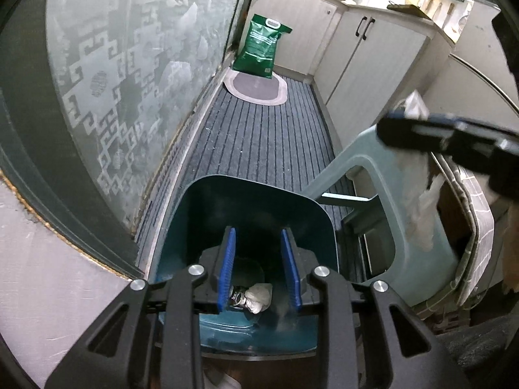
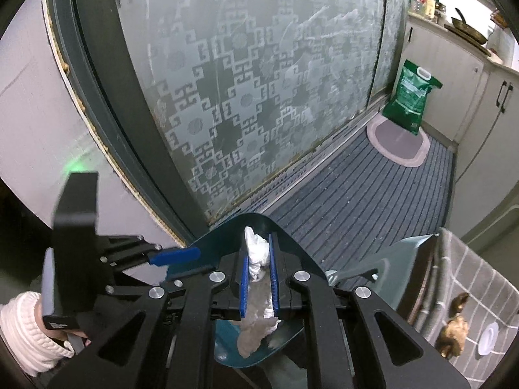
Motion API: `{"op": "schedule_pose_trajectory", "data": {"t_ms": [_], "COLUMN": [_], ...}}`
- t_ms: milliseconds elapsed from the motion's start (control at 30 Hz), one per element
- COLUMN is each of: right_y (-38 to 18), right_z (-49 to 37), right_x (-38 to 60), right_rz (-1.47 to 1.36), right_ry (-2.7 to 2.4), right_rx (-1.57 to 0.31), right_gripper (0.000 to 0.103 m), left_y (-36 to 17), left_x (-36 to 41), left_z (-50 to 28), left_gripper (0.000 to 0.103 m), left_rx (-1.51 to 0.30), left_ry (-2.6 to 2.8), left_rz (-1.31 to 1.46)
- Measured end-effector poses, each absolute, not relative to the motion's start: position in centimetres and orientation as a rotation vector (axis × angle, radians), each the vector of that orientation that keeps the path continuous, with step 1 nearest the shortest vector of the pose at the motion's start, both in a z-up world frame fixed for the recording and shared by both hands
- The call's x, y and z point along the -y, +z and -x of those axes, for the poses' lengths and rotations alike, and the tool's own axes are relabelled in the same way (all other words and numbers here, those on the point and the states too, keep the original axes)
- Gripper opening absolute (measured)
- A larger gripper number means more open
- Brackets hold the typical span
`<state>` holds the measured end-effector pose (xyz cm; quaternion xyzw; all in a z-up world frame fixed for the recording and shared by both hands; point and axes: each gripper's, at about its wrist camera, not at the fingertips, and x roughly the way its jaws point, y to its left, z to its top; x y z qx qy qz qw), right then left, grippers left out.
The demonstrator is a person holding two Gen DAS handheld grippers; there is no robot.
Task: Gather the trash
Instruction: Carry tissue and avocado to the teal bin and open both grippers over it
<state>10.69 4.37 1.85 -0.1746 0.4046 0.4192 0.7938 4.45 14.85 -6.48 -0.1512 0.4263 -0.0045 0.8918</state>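
Note:
My left gripper (image 1: pixel 258 231) hangs open above a teal bin (image 1: pixel 259 194), its blue pads apart with nothing between them. At the bottom of the bin lie a crumpled white paper (image 1: pixel 259 296) and a dark can (image 1: pixel 238 296). My right gripper (image 2: pixel 259 246) is shut on a crumpled white tissue (image 2: pixel 258 257), whose lower end hangs down behind the pads over the same bin (image 2: pixel 223 230). In the left wrist view the right gripper (image 1: pixel 389 126) comes in from the right with the tissue (image 1: pixel 418 207) dangling under it. One of the left gripper's blue fingers (image 2: pixel 176 256) shows at the left.
A grey-green plastic stool (image 1: pixel 356 162) stands right beside the bin. A frosted patterned glass door (image 1: pixel 129 64) runs along the left. Striped carpet (image 1: pixel 259 136) leads to an oval mat (image 1: pixel 256 86) and a green bag (image 1: pixel 262 45). Cabinets (image 1: pixel 373 64) line the right. A white knitted sleeve (image 2: pixel 26 330) is lower left.

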Motion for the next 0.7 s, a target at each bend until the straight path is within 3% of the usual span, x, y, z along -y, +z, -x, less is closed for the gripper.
{"op": "schedule_pose_trajectory", "data": {"t_ms": [700], "right_y": [-5.5], "right_z": [-10.0], "right_x": [-8.2], "right_rz": [0.493], "right_ry": [0.909], "right_rx": [-1.043], "right_gripper": [0.011], "left_y": [-2.0], "left_x": [-17.5], "left_z": [-0.5], "left_gripper": [0.020], "left_rx": [-0.714], "left_ry": [0.002], "left_rz": [0.326]}}
